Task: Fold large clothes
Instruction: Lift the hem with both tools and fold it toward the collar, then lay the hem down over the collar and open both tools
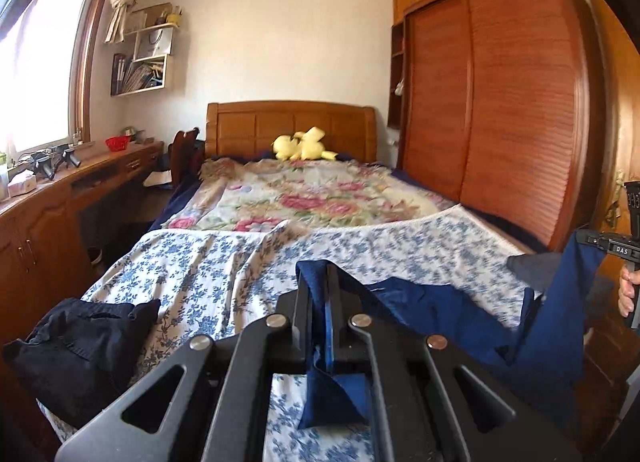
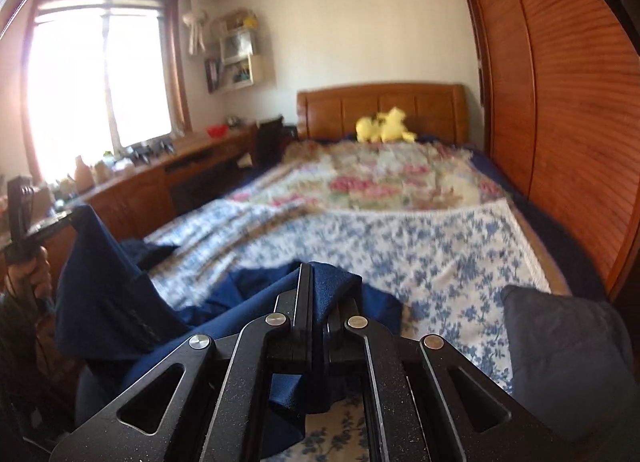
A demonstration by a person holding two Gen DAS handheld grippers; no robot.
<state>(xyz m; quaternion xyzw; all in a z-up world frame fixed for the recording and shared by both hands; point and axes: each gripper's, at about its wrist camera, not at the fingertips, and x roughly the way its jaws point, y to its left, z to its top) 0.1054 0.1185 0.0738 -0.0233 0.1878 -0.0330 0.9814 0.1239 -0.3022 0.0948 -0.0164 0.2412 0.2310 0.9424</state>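
Clearly the folding has barely begun: the large dark-blue cloth garment (image 1: 560, 326) is gripped at two points and hangs in loose drapes, its lower part trailing over the blue-and-white floral bedspread (image 1: 224, 262) at the near end of the bed, with no crease or fold laid yet. Spreading it flat and making every fold is, by my reckoning, left to do. A crumpled black garment (image 1: 84, 346) lies at the near left corner of the bed, unfolded as well.

Both grippers point slightly downward toward the headboard. On the left gripper (image 1: 326, 294) the fingers are pressed together on a pinch of the blue fabric, an end of it poking out behind them. On the right gripper (image 2: 320, 294) the fingers are likewise clamped on another bunch of the same garment. A hand (image 1: 629, 292) grips the right gripper's handle at the frame edge.
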